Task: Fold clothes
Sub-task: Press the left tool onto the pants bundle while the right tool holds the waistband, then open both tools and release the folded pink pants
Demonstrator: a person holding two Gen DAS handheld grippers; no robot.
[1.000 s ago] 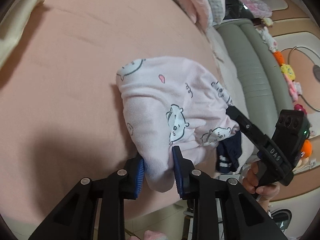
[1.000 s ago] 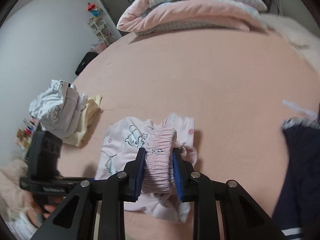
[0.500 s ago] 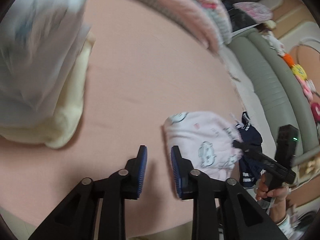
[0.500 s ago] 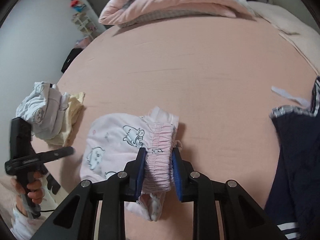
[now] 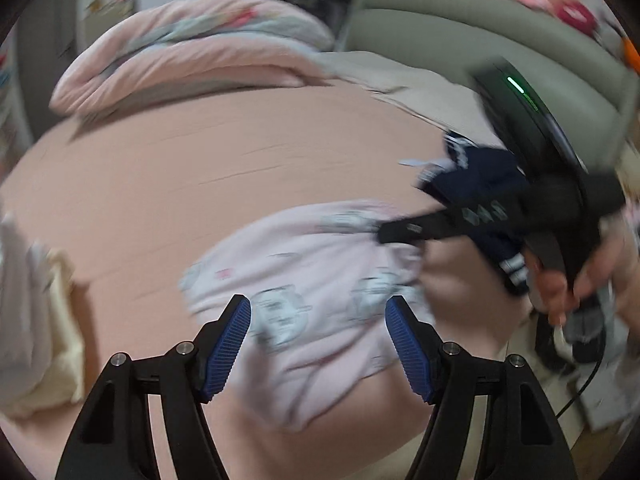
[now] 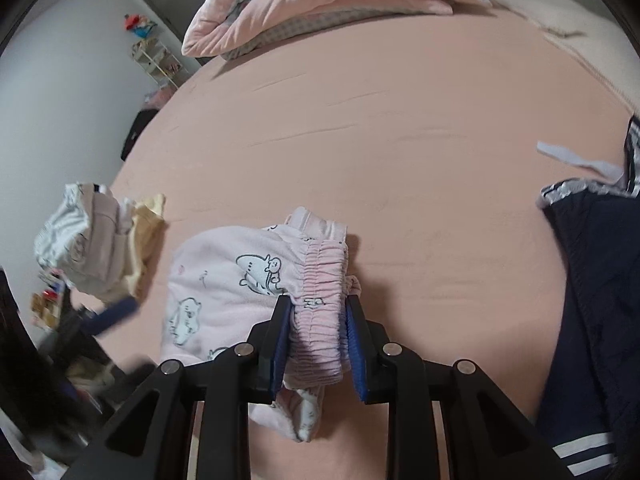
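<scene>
Left wrist view motion-blurred; navy garment (image 6: 592, 320) cut off at frame edge.

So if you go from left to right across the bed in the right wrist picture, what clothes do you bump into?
Folded pile → pink pants, their waistband clamped in the right gripper → white strip → navy garment.

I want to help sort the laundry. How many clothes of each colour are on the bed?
Pale pink, with printed cartoon animals: 1, the pyjama bottoms gripped at the waistband
Navy blue with white stripes: 1, the garment at the right edge
White-and-grey: 1, on the left pile
Pale yellow: 1, under that pile
Total: 4
</scene>
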